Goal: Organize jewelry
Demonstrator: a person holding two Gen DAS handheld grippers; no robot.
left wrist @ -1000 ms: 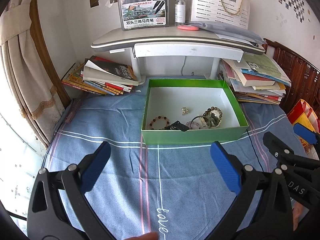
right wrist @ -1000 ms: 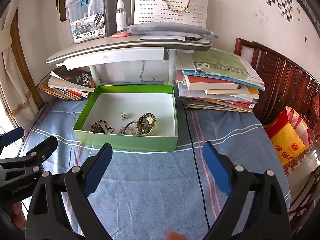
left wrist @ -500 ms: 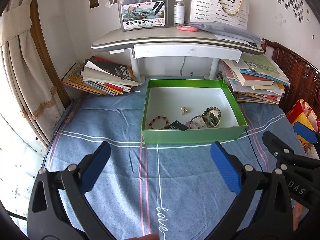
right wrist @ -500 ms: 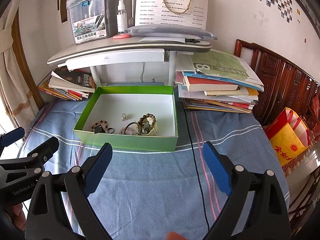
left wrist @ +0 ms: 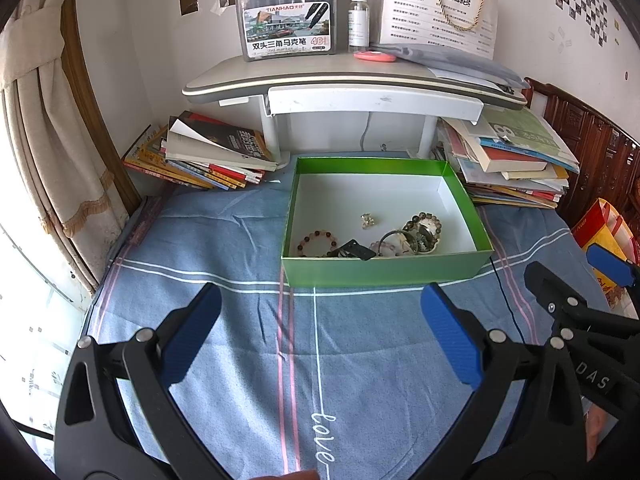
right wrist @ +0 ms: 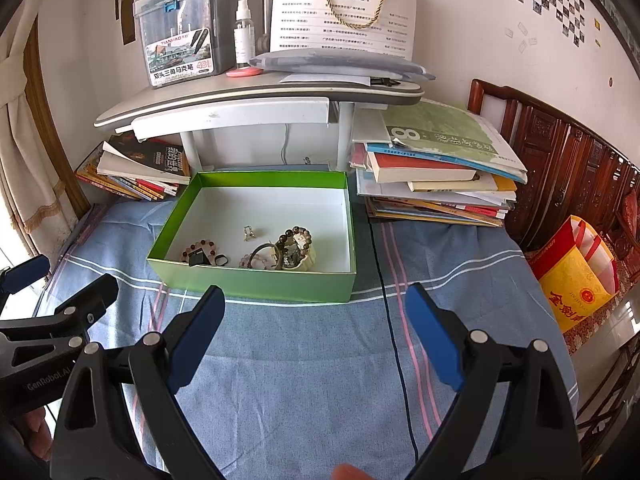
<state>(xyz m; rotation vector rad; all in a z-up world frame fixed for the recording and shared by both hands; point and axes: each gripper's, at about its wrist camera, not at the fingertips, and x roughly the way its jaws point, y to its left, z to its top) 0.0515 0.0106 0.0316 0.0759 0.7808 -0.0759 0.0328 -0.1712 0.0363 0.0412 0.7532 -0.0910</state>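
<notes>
Both my left claw (left wrist: 320,322) and right claw (right wrist: 314,318) hang released, empty, short of the green box (right wrist: 256,280); next, I'd reach ahead for its tangled bracelets (right wrist: 294,246).

free: blue bedspread (left wrist: 248,320) before green box (left wrist: 384,272) (open top) | blocked: book stacks (right wrist: 436,176) flank it, desk (left wrist: 320,80) overhangs
</notes>
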